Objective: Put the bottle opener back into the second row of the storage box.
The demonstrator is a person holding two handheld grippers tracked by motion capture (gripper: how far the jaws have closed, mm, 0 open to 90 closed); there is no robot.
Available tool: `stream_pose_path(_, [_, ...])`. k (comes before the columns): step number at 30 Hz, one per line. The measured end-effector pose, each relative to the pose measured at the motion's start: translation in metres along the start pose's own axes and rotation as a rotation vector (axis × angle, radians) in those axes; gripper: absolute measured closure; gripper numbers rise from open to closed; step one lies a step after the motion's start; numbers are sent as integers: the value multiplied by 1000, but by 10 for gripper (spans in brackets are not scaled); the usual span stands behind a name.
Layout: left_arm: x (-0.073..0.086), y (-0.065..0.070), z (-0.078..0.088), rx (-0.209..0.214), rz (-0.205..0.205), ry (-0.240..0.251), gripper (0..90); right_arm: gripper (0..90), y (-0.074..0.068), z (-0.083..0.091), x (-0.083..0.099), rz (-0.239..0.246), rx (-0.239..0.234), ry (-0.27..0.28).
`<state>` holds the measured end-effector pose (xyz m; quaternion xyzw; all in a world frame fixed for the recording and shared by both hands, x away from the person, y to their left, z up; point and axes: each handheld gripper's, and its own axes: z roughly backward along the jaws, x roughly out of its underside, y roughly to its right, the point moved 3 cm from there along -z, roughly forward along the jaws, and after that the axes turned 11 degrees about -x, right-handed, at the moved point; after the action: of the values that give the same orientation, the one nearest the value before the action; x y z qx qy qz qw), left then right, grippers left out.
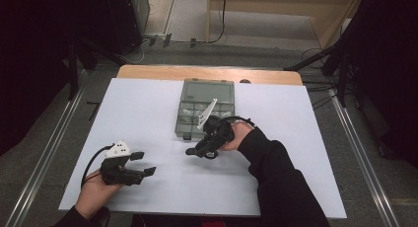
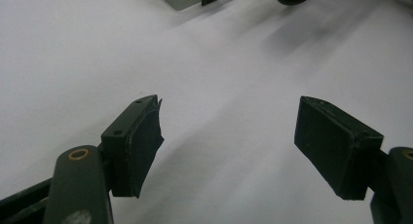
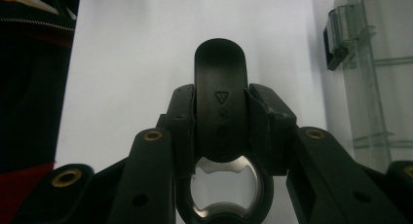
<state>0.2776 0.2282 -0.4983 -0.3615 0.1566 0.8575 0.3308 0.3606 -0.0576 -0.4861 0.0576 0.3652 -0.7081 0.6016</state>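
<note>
Right claw (image 3: 221,131) clamps what looks like a bottle opener (image 3: 220,102); left claw (image 2: 229,146) gapes empty.

Dim surroundings, perhaps slightly blurred

In front of you is a counter (image 1: 148,113) with a white top; a strip of bare wood shows along its far edge. One thing lies directly on it: a clear plastic box (image 1: 207,91) with compartments, lid shut, set toward the far side near the middle. In the right gripper view, a black latch on the box's edge is visible.
</note>
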Motion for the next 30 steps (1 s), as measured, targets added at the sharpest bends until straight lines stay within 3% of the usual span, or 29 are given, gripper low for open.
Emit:
stream_pose_path(2, [0,0,0,2,-1,1,249,657,-1,2,2,12,7,-5])
stream_pose_path(10, [0,0,0,1,0,0,249,657,-1,16,8,-15,34,-4])
stream_pose_path(14, [0,0,0,-1,0,-2,249,657,-5,20,7,4,49,-12])
stream_pose_path(30, [0,0,0,5,-2,4,249,657,-1,46,-1,-26,87,-24])
